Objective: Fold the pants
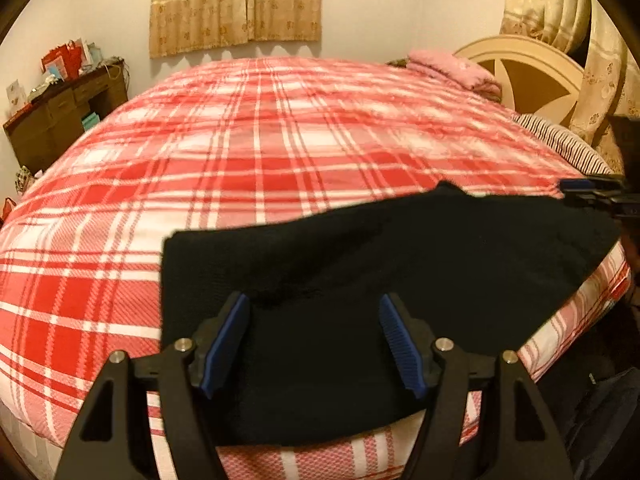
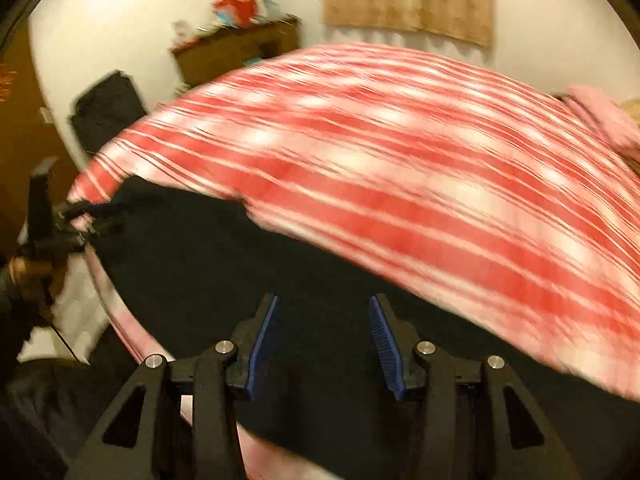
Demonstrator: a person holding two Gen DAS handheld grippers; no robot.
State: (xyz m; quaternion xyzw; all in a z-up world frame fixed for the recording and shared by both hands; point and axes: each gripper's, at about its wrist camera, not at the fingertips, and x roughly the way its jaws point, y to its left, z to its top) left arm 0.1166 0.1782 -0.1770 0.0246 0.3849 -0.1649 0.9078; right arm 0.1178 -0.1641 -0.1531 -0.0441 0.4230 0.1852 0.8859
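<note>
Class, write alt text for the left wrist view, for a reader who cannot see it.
Black pants lie flat along the near edge of a bed with a red plaid blanket, under the open left gripper. The right gripper is at the pants' far right end; pink folded cloth sits by the headboard.

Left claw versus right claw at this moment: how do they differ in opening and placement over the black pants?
The left claw is spread wider; the right claw has a narrower gap. The left claw sits over the squared end of the black pants near the bed's edge; the right claw sits over the other end. The left view is sharp; the right view is motion-blurred. Both are open, gripping nothing, over the plaid bedspread.
</note>
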